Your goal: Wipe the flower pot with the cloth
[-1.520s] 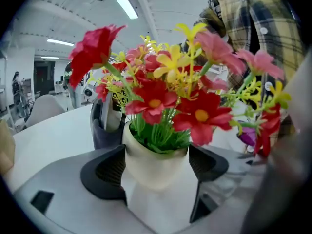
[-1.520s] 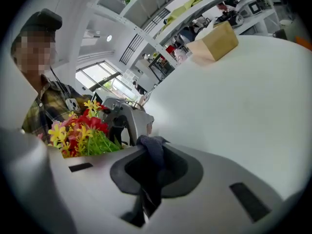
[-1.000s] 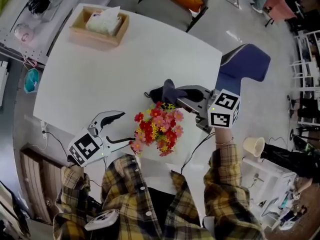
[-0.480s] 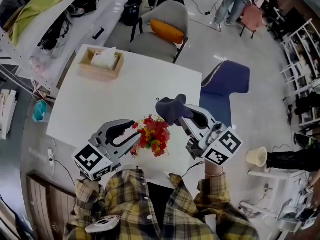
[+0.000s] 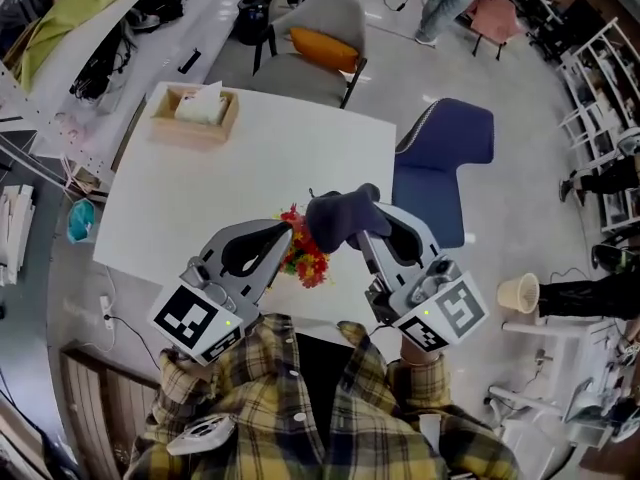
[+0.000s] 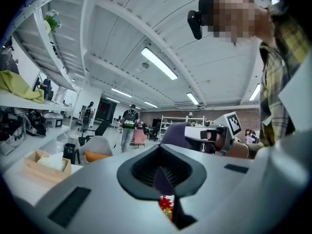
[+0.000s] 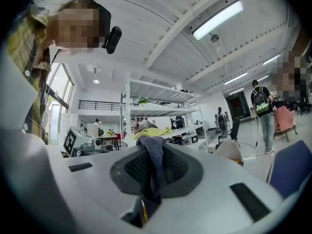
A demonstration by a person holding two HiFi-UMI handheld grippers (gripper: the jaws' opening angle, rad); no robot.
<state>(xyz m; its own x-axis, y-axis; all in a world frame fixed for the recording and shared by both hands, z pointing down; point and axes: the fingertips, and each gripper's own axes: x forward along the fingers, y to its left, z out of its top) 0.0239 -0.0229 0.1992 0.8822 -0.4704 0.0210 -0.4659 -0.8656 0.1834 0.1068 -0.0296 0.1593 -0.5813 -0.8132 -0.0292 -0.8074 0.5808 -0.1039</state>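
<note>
Both your grippers have come up off the table since a second ago. Back then the left gripper [image 5: 283, 234] sat low with its jaws spread wide just left of the flower pot [image 5: 306, 258], and the right gripper [image 5: 362, 230] lay flat just above it in the frame. Now both float in the lower middle of the head view, angled toward each other. Your left jaws have just been closing and they're fully together now with nothing pinched in them. Through the slit in the left gripper view you only catch a bit of red flower lower down. Your right jaws are clamped on the dark cloth [image 5: 338, 218], which bunches up over the tips. The pot is on the white table [image 5: 200, 188] near its lower edge, between the two grippers in the picture, though all that shows of it is the red and yellow flowers, with the pot itself hidden under them. My read is that nobody's steadying the pot and the cloth looks clear of it, so no wiping is happening right at this instant. If there's wiping left to do, you'd need to drop the cloth to the pot's side and probably open the left again to brace it, since a light pot could skid or tip.
</note>
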